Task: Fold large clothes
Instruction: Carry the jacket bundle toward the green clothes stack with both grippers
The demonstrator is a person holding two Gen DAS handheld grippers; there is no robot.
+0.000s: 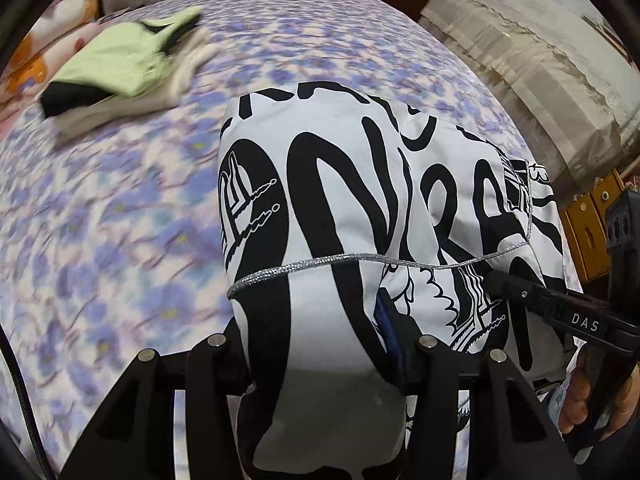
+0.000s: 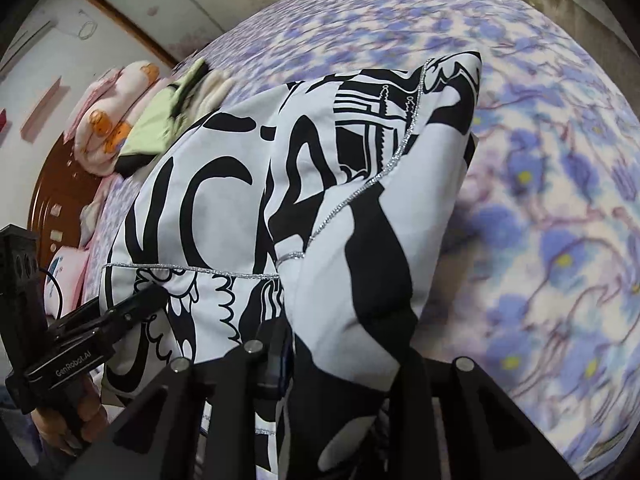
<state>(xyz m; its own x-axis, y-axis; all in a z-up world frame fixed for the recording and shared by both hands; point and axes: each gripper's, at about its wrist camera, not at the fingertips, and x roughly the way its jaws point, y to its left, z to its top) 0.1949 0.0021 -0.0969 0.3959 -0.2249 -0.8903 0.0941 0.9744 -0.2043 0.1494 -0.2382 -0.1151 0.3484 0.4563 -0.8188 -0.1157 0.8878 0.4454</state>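
Both tongs, left [image 1: 320, 364] and right [image 2: 340, 360], clamped side by side on the jacket [image 1: 360, 200], hanging toward the bed [image 1: 120, 220].

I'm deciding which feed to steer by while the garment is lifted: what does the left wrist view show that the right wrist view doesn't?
Left wrist view only: a tan folded quilt past the bed's far edge, and the right tool biting the cloth.

Right wrist view only: a brown wooden headboard, a pink patterned blanket beside it, and the left tool on the cloth.

Both: the black-and-white printed garment gripped in each tool, the purple floral bedsheet, and the stack of folded clothes with a light green piece on top.
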